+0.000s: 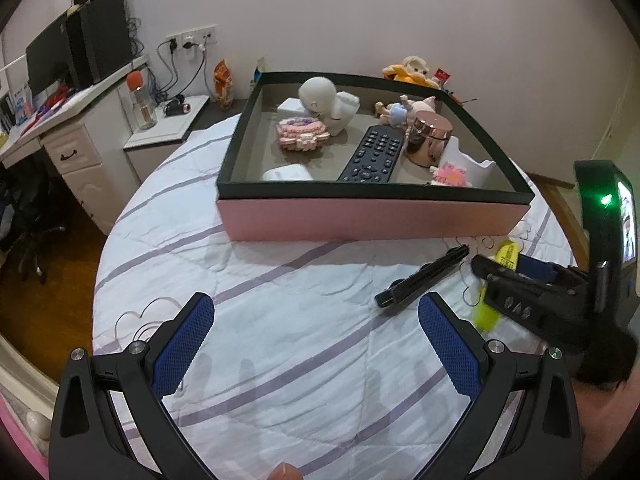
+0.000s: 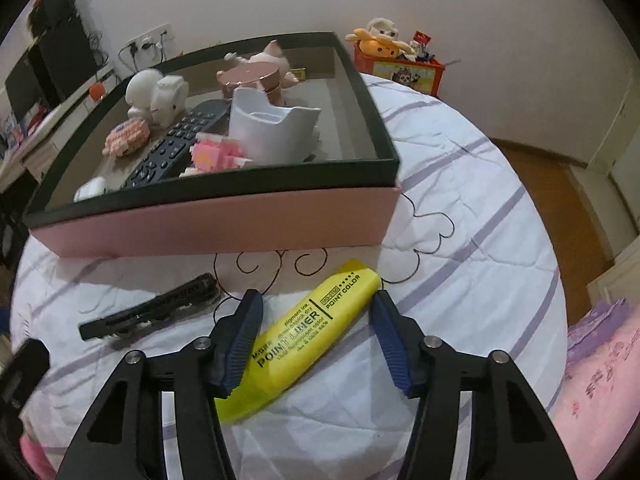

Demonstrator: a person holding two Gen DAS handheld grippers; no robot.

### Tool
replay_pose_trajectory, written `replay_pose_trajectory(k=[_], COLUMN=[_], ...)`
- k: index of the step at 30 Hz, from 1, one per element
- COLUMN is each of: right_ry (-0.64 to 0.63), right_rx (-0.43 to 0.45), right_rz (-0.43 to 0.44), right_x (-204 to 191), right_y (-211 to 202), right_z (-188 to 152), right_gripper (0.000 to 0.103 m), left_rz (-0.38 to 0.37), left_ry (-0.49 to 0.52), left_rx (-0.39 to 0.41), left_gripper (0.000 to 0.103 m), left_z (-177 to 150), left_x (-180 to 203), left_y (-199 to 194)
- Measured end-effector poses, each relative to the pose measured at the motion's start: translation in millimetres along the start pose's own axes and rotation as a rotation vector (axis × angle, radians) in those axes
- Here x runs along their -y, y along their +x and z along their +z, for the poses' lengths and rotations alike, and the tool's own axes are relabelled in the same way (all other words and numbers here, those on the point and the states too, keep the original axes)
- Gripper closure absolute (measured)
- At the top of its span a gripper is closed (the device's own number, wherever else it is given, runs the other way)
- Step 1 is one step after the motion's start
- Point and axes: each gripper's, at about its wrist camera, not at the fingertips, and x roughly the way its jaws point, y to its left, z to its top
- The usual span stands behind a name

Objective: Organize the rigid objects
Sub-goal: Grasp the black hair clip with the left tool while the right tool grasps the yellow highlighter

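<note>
Nearest to us, our right gripper straddles the yellow highlighter, which lies slantwise on the white striped quilt, its broad end toward one o'clock and its narrow end back toward seven. The jaws stand about half open; the left pad looks to be touching the highlighter's flank while the right pad is still apart from it, so we judge this a grip not yet made rather than a hold. We have come at it across its width, presumably because the flat sides give the pads something square to press on. Our left gripper hangs wide open over bare quilt, holding nothing, and seems kept out of the way while the right one works. Just beyond its right finger, at about one o'clock in the left view, lies the black hair clip, close beside the highlighter but not touching it that we can tell; it is likely the next thing to gather. Farther on, at twelve o'clock, sits the pink box with a dark rim, already holding a remote control, a white figurine, a rose-gold jar, a white holder and pink block toys. The bare floor at its right end, near two o'clock in the right view, looks the handiest place for the highlighter. Beyond, against the wall, stand a desk at ten o'clock and plush toys at one.
</note>
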Motion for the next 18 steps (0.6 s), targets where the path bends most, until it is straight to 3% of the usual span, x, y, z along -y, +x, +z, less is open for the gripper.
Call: replay_pose_trajectory(k=[1, 3, 5, 18], right_ry=[-0.016, -0.041, -0.080, -0.076], right_rx=[0.006, 0.011, 0.015, 0.011], right_rz=[-0.004, 0.007, 0.010, 0.067], right_x=[-3.2, -8.0, -11.2, 11.1], right_y=[-0.5, -4.2, -9.0, -16.5], right_z=[-0.7, -4.3, -9.7, -19.1], right_gripper=[0.053, 0.070, 0.078, 0.079], left_rz=[-0.005, -0.023, -0.045, -0.081], left_ry=[0.009, 0.032, 0.069, 0.274], left_rx=[0.004, 0.007, 0.007, -0.025], left_gripper=[0.000, 0.000, 0.000, 0.002], left_z=[0.9, 3.0, 4.8, 11.1], left_x=[2.4, 8.5, 17.2, 60.8], left_y=[1.6, 5.8, 11.4, 62.3])
